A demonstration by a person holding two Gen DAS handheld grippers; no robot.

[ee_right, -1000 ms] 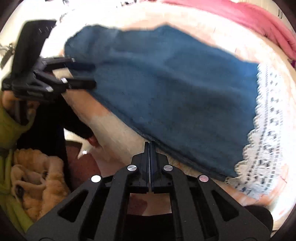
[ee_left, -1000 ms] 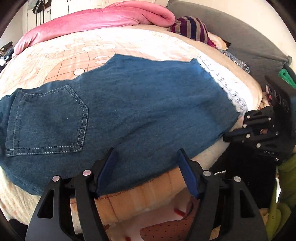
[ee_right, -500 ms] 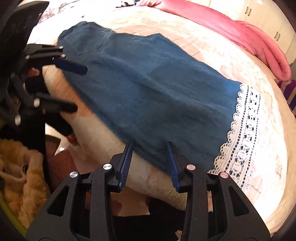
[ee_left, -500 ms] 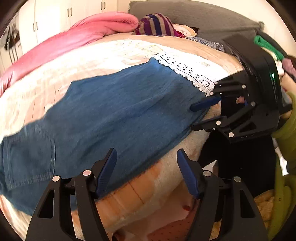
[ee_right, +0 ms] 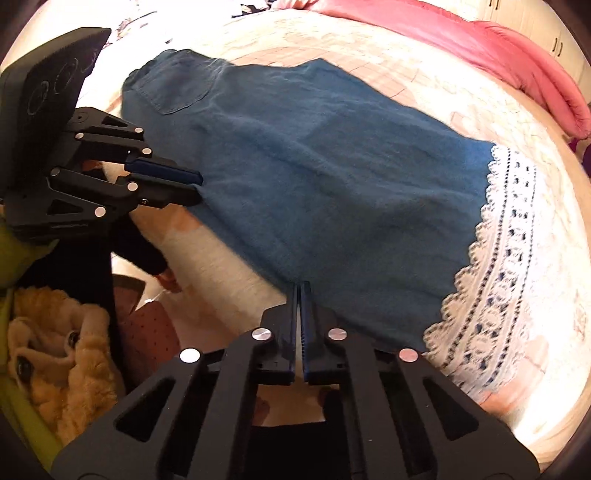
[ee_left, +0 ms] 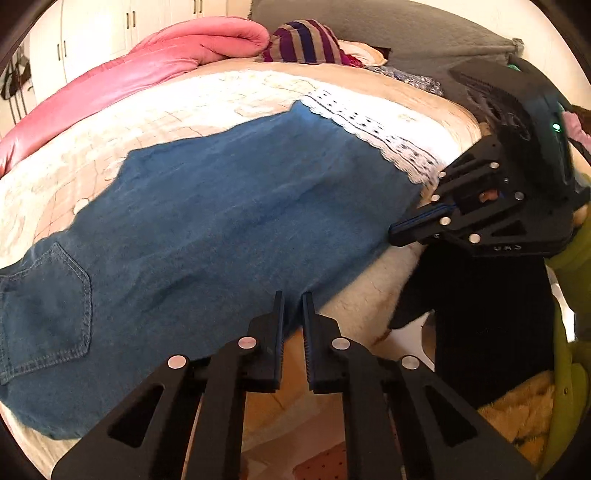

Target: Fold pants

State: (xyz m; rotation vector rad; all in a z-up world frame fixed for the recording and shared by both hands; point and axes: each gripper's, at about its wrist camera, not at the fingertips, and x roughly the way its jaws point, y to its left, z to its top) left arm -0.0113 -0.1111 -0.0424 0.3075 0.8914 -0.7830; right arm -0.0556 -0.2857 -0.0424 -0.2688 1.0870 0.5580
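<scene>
Denim trousers (ee_left: 229, 229), blue with a white lace hem (ee_left: 373, 129), lie spread flat along the near edge of a bed under a cream patterned bedspread (ee_left: 177, 107). In the left wrist view the stitched back pocket (ee_left: 48, 314) sits at the far left, the leg runs right, and the lace ends it toward the upper right. Behind, a pink quilted duvet (ee_left: 147, 62) is bunched, with a striped purple cloth (ee_left: 306, 42) beside it and a grey headboard cushion (ee_left: 406, 33) further right. The left gripper (ee_left: 293, 301), black with blue pads, is closing on the trousers' near edge, the denim between its nearly joined jaws. Further right, the right gripper (ee_left: 397, 232) has its jaws together, pinching the same edge close to the lace. In the right wrist view the left gripper (ee_right: 197, 188) is at the left, the right gripper (ee_right: 300, 290) low in the middle, the lace at the right.
</scene>
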